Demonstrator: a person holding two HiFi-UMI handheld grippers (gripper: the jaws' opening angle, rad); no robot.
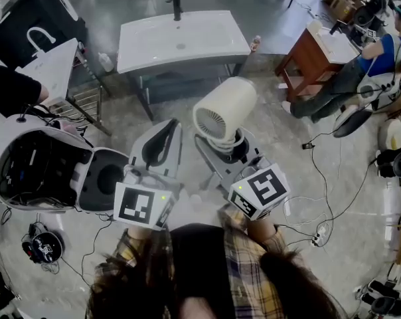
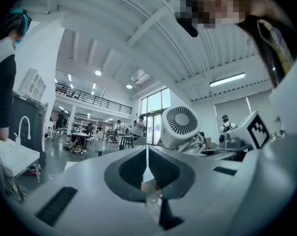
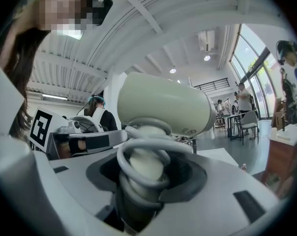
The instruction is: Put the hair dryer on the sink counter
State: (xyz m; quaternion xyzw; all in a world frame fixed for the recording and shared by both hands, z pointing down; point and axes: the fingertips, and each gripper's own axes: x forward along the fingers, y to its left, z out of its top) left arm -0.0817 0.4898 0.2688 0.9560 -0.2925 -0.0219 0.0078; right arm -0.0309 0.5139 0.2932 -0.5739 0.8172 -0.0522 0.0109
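The cream plastic hair dryer [image 1: 224, 108] is hanging up in the air in front of the person. It is not on the desk yet. Its fat round body is sticking up above the right gripper [image 1: 232, 153], and its round grille end is facing back toward the person.

The right gripper's jaws are squeezing the dryer's handle. The pale cord [image 3: 144, 151] is looped round the handle, so it is not dangling down and catching on things. The jaws are standing quite wide, because the handle and the cord together are thick.

The left gripper [image 1: 168, 131] is floating just beside the dryer. Its jaws are pressed together with nothing in them, and it is probably not needed for this job.

The white desk with the sink [image 1: 180, 42] and the black tap [image 1: 176, 6] is sitting ahead, well apart from the dryer. I think the carrying is going on now, and the setting down is not yet done.
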